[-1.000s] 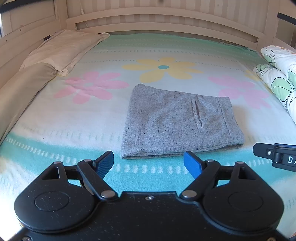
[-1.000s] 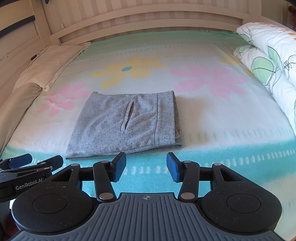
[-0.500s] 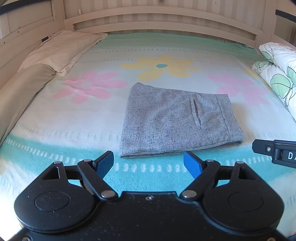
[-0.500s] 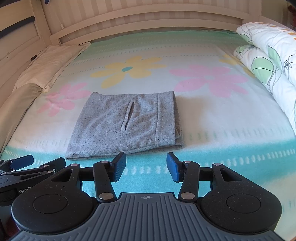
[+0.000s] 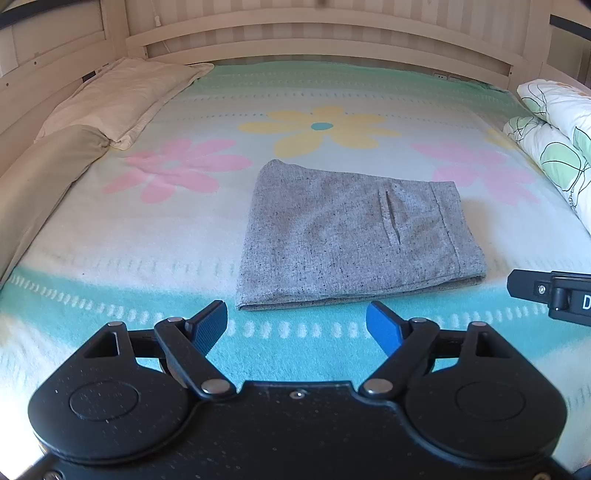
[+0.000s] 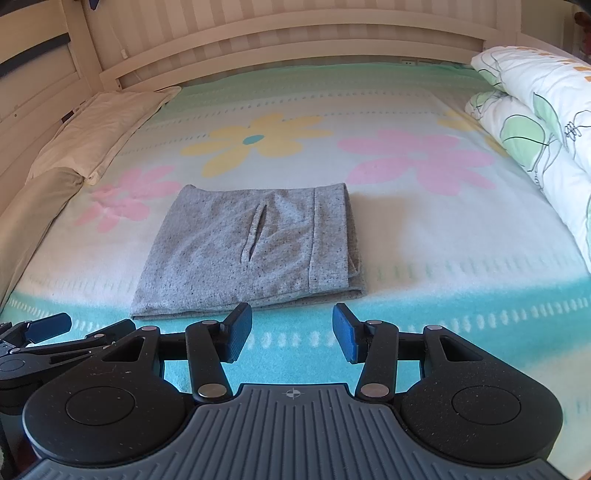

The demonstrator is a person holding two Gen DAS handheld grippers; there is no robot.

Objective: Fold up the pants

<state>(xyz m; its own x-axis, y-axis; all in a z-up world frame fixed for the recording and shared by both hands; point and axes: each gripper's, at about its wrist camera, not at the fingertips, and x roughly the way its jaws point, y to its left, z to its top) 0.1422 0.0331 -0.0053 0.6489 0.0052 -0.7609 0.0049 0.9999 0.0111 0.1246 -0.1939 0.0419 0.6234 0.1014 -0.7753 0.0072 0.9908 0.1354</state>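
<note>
The grey speckled pants (image 5: pixel 354 236) lie folded into a flat rectangle on the flowered blanket (image 5: pixel 184 229), pocket slit facing up; the right wrist view shows the pants (image 6: pixel 251 254) too. My left gripper (image 5: pixel 297 325) hovers open just short of their near edge, nothing between its blue pads. My right gripper (image 6: pixel 291 328) is also open and empty, near the pants' front right corner. The left gripper (image 6: pixel 44 339) shows at the lower left of the right wrist view, and part of the right gripper (image 5: pixel 554 295) at the right edge of the left wrist view.
Two pillows (image 5: pixel 110 96) lie along the bed's left side. A rolled leaf-print duvet (image 6: pixel 535 122) lies on the right. A wooden slatted headboard (image 5: pixel 314 33) closes the far end. Bare blanket surrounds the pants.
</note>
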